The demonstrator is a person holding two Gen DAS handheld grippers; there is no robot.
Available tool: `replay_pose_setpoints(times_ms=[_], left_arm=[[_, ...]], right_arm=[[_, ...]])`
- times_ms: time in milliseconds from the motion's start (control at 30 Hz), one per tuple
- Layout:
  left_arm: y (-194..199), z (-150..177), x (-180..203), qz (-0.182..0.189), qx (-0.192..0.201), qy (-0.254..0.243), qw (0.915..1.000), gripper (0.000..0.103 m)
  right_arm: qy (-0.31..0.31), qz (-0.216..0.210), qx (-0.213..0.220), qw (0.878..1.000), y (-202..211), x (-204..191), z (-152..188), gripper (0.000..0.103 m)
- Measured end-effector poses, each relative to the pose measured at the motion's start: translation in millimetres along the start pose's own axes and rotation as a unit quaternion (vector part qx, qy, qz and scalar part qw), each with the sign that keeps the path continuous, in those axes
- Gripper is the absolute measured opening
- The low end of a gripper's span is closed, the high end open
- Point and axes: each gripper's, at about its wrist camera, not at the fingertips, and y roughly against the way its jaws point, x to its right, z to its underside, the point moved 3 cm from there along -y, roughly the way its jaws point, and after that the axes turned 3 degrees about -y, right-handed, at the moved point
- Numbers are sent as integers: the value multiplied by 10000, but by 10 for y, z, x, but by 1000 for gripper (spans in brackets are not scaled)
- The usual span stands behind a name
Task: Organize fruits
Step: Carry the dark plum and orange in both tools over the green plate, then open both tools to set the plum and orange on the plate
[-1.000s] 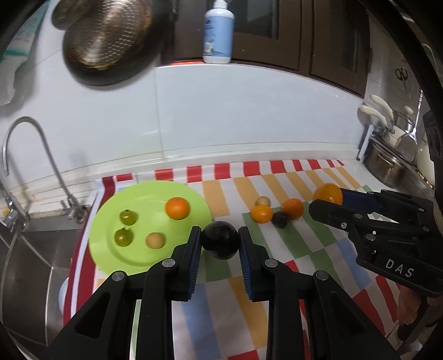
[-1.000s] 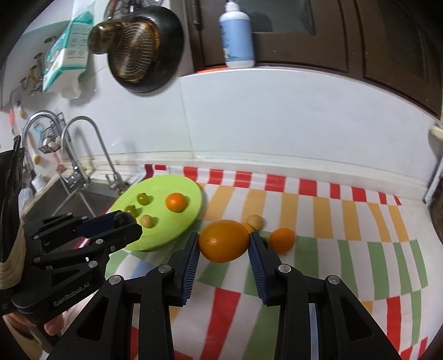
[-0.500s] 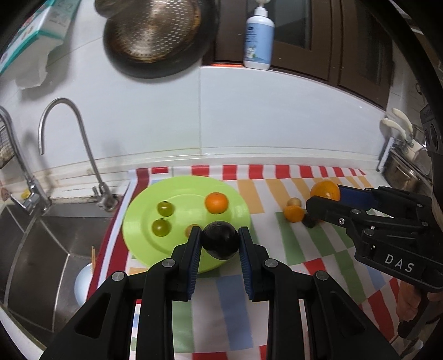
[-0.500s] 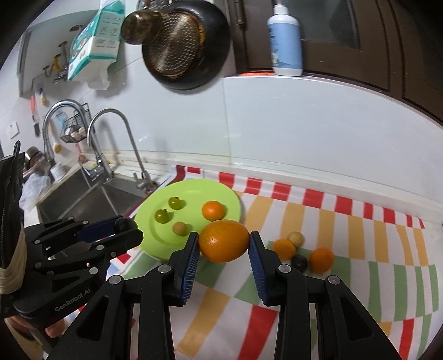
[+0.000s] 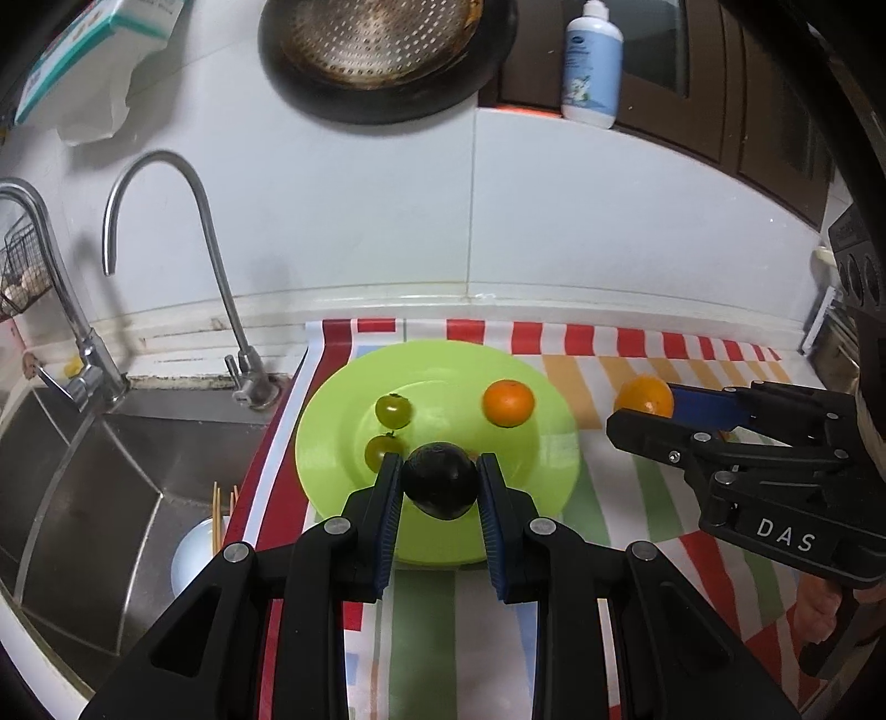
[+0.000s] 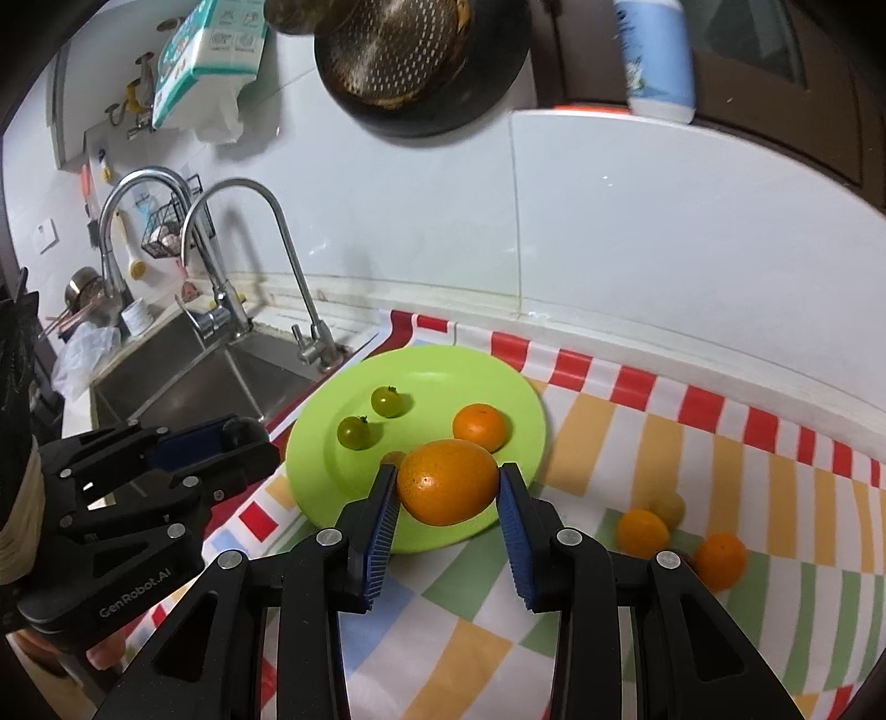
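Left gripper: clamped on a dark plum, blue pads pressing both sides; held above the near part of the green plate.
Dark plum: near-black, smooth, slightly glossy, rounded with a faint dimple on top; it hides part of a small tan fruit behind it.
Right gripper: closed on a large orange, pads against its left and right flanks; carried over the plate's near edge.
Large orange: oval, bright orange, pebbled skin with a small highlight.
Green plate: lime, round, lying on the striped cloth just beside the sink.
On the plate: two green tomatoes with dark stems, side by side toward the sink; one mandarin toward the far right.
Loose fruit on the cloth: two small oranges, a pale yellow fruit behind them, and a dark fruit mostly hidden by the gripper's arm, well apart from the plate on the right.
Backdrop: curved tap, hanging colander, lotion bottle on the ledge.
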Motion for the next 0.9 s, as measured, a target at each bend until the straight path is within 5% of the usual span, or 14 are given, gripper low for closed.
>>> replay_pose_setpoints(times_ms=[900], left_arm=[[-777,226,-199,73,-544,114,9984,27]], right_arm=[[99,-167,-669,9976,-871,34,97,37]])
